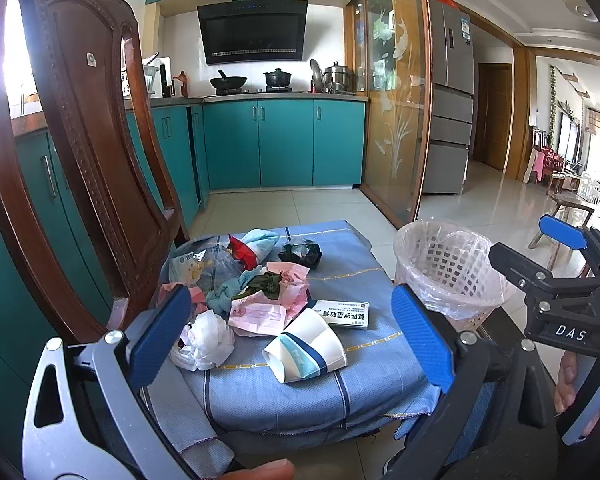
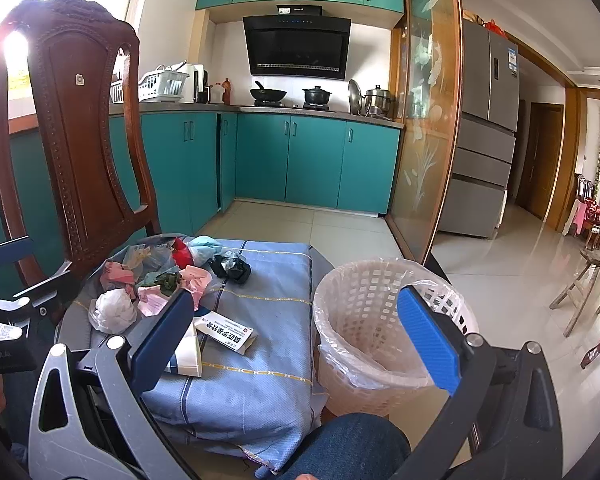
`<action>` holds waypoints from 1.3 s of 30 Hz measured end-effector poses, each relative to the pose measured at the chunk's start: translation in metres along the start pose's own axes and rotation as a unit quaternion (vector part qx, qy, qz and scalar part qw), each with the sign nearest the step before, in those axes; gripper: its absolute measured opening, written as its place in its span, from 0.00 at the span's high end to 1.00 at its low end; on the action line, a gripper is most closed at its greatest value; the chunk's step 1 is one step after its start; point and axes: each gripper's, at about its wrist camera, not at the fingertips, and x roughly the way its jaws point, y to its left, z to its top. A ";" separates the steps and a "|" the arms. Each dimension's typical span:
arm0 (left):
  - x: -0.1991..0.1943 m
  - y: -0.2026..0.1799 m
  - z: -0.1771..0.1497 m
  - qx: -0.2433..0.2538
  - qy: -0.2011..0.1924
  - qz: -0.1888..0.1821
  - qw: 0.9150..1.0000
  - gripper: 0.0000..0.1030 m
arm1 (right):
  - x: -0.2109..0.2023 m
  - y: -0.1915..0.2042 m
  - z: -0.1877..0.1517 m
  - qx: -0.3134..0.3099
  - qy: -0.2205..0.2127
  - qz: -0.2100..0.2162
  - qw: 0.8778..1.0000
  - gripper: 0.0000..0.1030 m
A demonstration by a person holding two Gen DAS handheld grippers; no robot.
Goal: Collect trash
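Trash lies on a blue cloth [image 1: 340,268] over a chair seat: a paper cup [image 1: 306,346] on its side, a white medicine box [image 1: 346,314], a crumpled white bag [image 1: 206,340], pink wrappers [image 1: 260,312] and a black wad [image 1: 300,254]. A plastic-lined basket [image 1: 448,268] stands right of the seat; it shows empty in the right wrist view [image 2: 380,320]. My left gripper [image 1: 292,336] is open, its fingers either side of the cup. My right gripper [image 2: 296,336] is open and empty, between the box [image 2: 226,332] and the basket.
A carved wooden chair back [image 1: 88,152] rises at the left. Teal kitchen cabinets [image 1: 284,144] line the far wall. A glass sliding door [image 1: 396,100] and a fridge [image 1: 452,92] stand at the right. The person's knee [image 2: 348,444] is near the basket.
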 end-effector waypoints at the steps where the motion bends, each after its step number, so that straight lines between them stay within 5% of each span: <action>1: 0.000 0.000 0.000 0.000 0.000 0.000 1.000 0.03 | 0.000 0.000 0.000 0.000 0.000 0.000 1.000 0.03; 30: -0.001 -0.003 -0.002 0.001 0.003 0.000 1.000 0.03 | -0.002 -0.003 -0.002 0.003 -0.001 -0.006 1.000 0.03; 39: -0.002 -0.001 0.001 0.007 0.004 0.055 0.998 0.03 | -0.003 -0.002 -0.002 -0.006 -0.005 -0.050 0.999 0.03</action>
